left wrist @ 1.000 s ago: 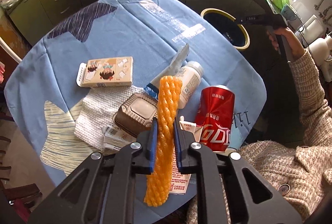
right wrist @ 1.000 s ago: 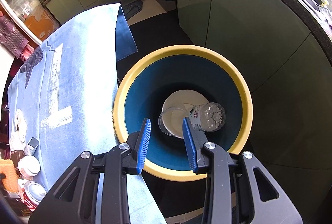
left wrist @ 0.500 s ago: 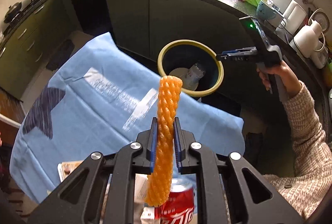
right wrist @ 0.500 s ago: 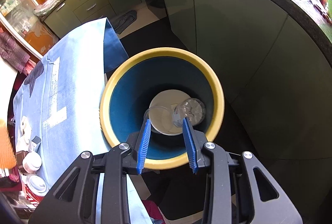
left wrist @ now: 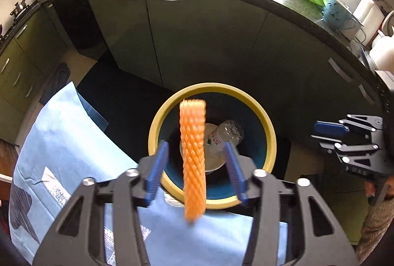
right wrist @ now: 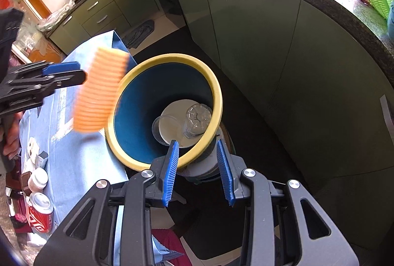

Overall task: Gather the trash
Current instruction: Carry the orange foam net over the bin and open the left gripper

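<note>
On my left lies the blue tablecloth, with a red can and a white bottle at its near end. My left gripper has just been opening: its blue pads stand apart, and the orange foam net, blurred, hangs between them touching neither, over the yellow-rimmed bin. A clear plastic bottle and a clear lid lie in the bin. My right gripper hangs near the bin's rim, fingers apart and empty.
</note>
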